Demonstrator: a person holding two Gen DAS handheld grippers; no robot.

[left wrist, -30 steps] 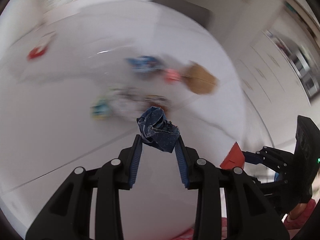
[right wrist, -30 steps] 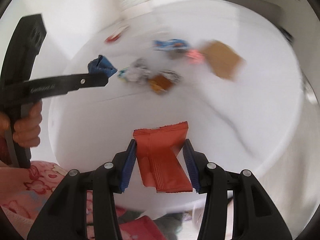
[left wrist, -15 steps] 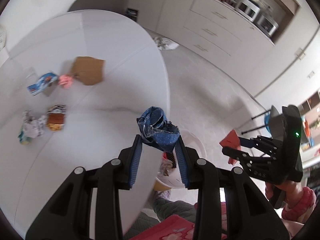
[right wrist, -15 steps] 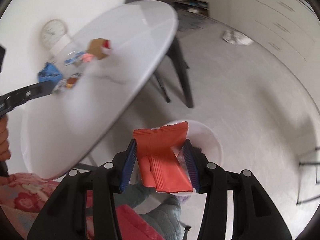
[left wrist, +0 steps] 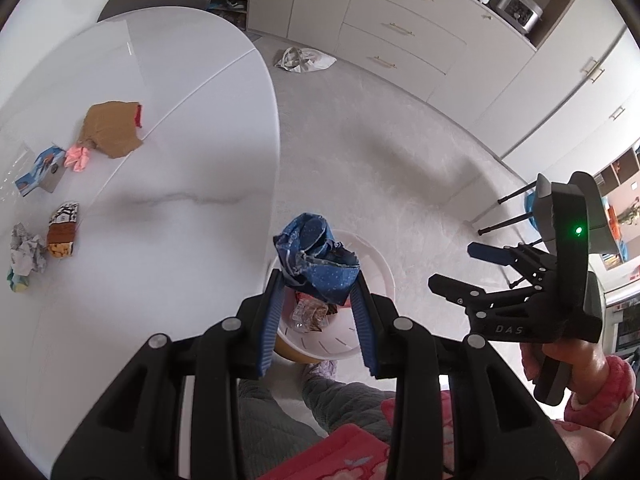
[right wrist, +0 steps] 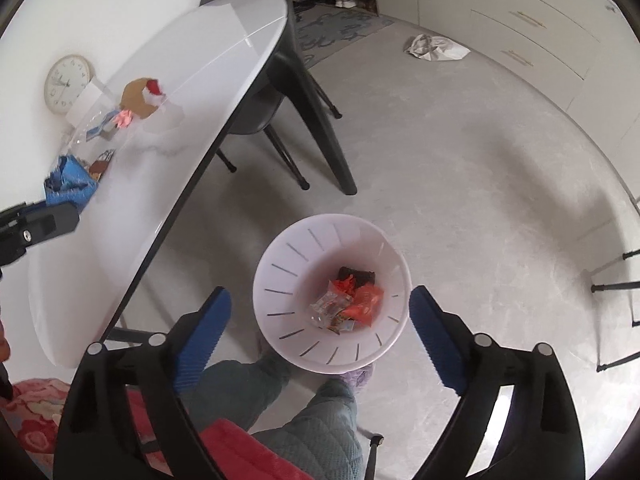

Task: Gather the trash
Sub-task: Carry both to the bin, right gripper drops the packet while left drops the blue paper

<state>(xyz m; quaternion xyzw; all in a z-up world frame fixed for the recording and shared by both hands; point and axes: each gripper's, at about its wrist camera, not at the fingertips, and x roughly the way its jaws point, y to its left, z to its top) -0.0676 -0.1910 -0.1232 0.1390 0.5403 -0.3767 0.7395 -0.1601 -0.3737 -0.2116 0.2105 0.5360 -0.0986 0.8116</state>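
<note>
Over the floor bin, right gripper gapes; left gripper pinches blue wrapper.

White bin — partly behind blue wrapper

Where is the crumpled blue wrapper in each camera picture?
Left wrist view: the blue wrapper sits near the middle, pinched in the left tool, above the white bin.
Right wrist view: the blue wrapper is small at the left edge, in front of the white table, on the tip of the left tool.
Shared landmark: the white bin, seen in both views beside the table edge.
</note>
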